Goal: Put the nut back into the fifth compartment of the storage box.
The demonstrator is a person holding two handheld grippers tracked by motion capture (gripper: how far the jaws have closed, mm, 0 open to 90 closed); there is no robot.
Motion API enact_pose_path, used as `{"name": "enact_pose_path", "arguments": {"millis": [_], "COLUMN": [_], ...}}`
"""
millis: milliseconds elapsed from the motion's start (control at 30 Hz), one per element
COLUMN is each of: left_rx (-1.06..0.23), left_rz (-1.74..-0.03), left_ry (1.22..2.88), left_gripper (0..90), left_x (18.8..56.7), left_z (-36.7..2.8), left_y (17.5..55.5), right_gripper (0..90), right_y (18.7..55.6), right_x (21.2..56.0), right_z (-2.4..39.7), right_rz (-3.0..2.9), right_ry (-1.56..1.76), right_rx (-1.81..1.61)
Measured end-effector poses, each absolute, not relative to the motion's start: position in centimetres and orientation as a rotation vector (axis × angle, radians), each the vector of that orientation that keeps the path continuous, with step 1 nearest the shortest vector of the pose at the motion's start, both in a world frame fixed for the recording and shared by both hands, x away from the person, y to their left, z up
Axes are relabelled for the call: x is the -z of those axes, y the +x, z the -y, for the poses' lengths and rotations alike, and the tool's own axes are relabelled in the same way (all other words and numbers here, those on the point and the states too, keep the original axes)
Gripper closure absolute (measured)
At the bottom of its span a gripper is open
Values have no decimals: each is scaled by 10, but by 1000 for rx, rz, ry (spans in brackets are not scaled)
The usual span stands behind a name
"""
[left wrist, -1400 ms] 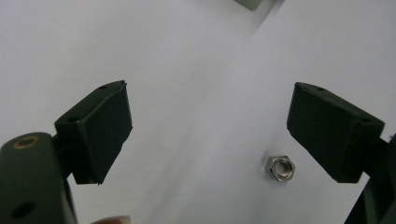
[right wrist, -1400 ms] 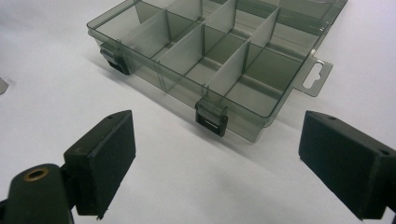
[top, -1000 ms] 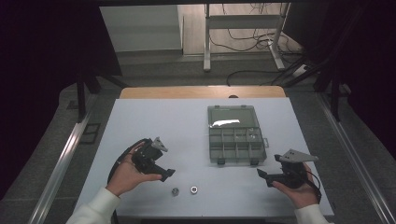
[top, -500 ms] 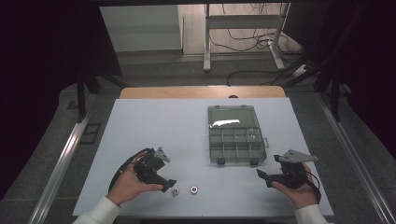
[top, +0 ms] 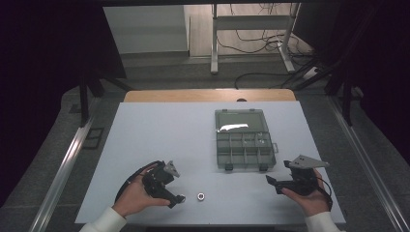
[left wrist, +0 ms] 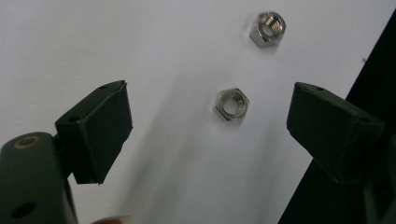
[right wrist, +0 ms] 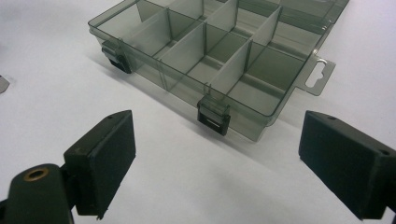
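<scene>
Two hex nuts lie on the white tabletop (top: 145,145) close to its near edge, left of the middle. In the left gripper view the nearer hex nut (left wrist: 231,104) lies flat between the two black jaws of the left gripper (left wrist: 210,135), which stand wide apart with neither pad touching it; the farther hex nut (left wrist: 267,28) lies beyond the jaw tips, apart from the first. In the high view the left gripper (top: 176,199) is held low over the near edge and covers the nearer nut, while the farther hex nut (top: 201,196) lies just beside its tip, toward the middle of that edge. One clear plastic organizer box (top: 244,140) sits on the right half of the tabletop with its lid folded back toward the far edge; its tray is split into compartments by dividers and has two dark latches on the near wall. The right gripper (top: 271,181) is held near the near right corner, its jaws spread wide and holding nothing; in the right gripper view they (right wrist: 217,158) point at the organizer box (right wrist: 205,56), whose near latch lies between them but farther off
</scene>
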State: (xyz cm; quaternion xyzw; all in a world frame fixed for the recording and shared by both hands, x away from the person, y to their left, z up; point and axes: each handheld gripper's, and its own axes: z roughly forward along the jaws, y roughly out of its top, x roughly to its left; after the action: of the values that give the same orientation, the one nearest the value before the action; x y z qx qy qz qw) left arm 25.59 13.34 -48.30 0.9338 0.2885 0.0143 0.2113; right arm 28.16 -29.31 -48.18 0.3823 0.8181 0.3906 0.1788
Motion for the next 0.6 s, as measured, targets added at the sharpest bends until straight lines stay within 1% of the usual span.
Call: {"name": "enact_pose_path", "arguments": {"millis": [400,600], "left_rx": [-6,6], "left_rz": [-724,-699], "left_ry": [2643,2663], "left_gripper": [152,201], "left_x": [496,504], "left_z": [-121,-115], "left_y": [253,253], "right_gripper": [111,111], "right_y": [282,281], "right_x": [482,482], "right_z": [293,293], "right_rz": [-2317,-2318], "right_ry": [1079,1076], "right_rx": [-1099,-1100]}}
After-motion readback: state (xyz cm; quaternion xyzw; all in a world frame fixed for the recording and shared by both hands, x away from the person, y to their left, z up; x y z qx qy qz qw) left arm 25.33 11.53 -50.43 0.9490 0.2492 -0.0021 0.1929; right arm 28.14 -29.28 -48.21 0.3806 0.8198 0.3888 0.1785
